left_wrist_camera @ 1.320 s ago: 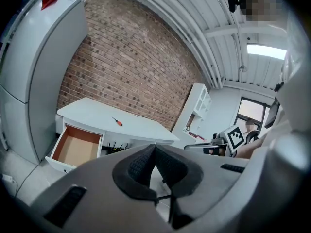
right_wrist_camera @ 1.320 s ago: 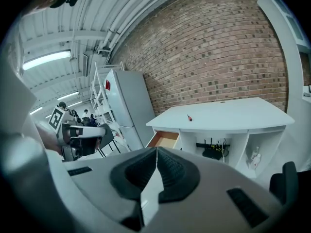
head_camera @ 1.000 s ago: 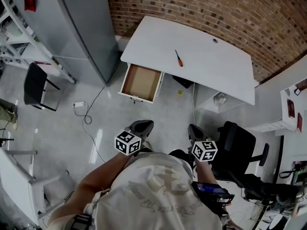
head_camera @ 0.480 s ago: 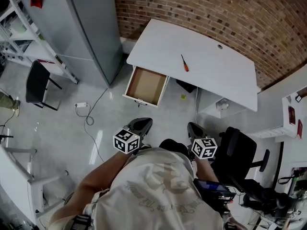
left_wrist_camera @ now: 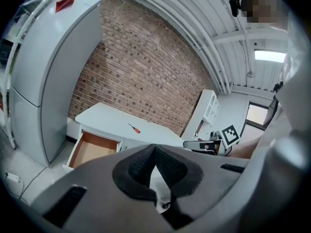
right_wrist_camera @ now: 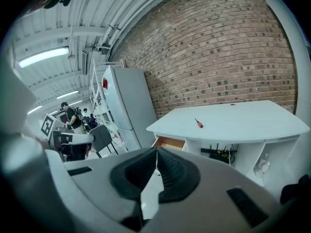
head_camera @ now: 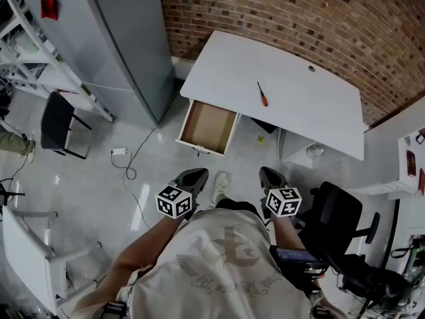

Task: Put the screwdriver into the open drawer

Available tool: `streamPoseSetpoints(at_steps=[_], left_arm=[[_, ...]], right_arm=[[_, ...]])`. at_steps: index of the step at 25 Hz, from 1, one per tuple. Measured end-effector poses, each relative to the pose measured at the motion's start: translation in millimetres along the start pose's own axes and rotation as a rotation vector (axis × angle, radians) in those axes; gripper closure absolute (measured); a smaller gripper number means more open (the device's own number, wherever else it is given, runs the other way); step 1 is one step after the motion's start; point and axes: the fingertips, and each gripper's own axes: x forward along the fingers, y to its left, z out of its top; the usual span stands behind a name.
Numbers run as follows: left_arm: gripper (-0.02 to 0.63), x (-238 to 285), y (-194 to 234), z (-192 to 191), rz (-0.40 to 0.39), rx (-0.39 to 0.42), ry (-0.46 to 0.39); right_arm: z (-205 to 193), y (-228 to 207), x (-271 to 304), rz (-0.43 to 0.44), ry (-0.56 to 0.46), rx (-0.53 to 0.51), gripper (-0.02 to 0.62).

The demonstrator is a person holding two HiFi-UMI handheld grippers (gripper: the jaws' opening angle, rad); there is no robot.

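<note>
both arms bent, held close to torso; left gripper (head_camera: 192,178) and right gripper (head_camera: 269,177) jaws closed, empty

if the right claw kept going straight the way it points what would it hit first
Nothing near: the right claw, shut, points across the floor toward the white desk, probably meeting its front by the open drawer, below the screwdriver. Depth is unclear.
</note>
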Motion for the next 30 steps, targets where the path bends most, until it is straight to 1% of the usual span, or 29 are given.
streamPoseSetpoints(at_steps=[5, 9, 12, 20, 24, 30], left_arm=[[0.588, 17, 18, 12, 0.008, 0.001, -0.004], [0.588, 32, 39, 21, 0.031, -0.017, -0.006], [0.588, 48, 51, 32, 0.028, -0.017, 0.0], [0.588, 85, 83, 58, 0.035, -0.012, 0.025], [0.588, 100, 96, 71, 0.038, -0.009, 0.023], [0.588, 114, 113, 81, 0.06, -0.022, 0.037]], right_arm=[[8, -12, 24, 0.021, 0.003, 0.012, 0.571], [16, -20, 49, 0.036, 0.024, 0.005, 0.571], [24, -29, 69, 0.043, 0.045, -0.005, 0.571], [43, -59, 115, 0.037, 0.072, 0.027, 0.571], [50, -75, 139, 0.028, 0.088, 0.032, 0.572], [55, -82, 166, 0.034, 0.12, 0.049, 0.571]])
